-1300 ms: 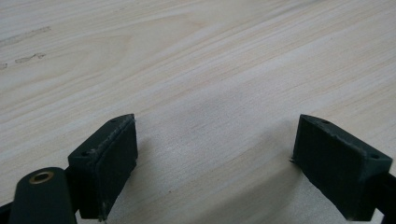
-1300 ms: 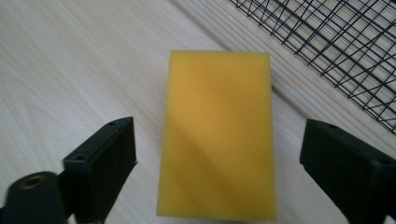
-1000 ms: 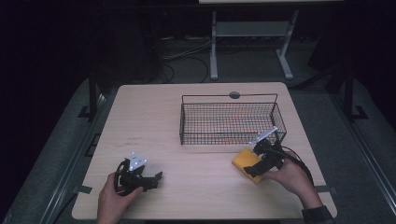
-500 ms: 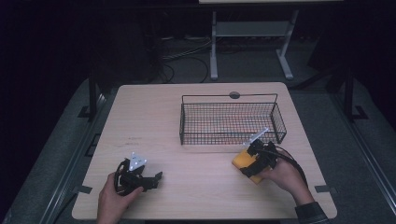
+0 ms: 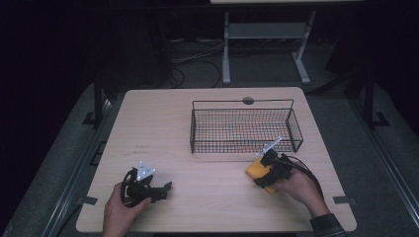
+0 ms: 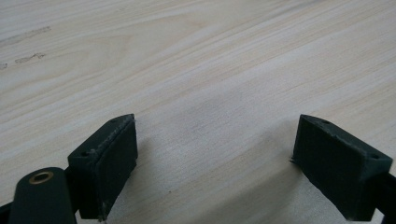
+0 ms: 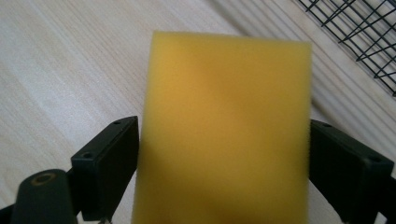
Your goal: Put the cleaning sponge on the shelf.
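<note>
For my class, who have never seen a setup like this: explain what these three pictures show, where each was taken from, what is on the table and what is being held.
No robot arm is here: a person sits at a wooden table and holds a hand-operated gripper in each hand. One picture looks down from above the table. The other two come from small cameras riding on each gripper, looking along its two black jaws.

On the table stands a black wire basket, with a yellow sponge just in front of it. The right gripper has the sponge between its jaws, which have just been closing; both pads sit right at the sponge's edges, so it looks gripped or very nearly so. The left gripper rests open over bare wood, with nothing between its jaws.
</note>
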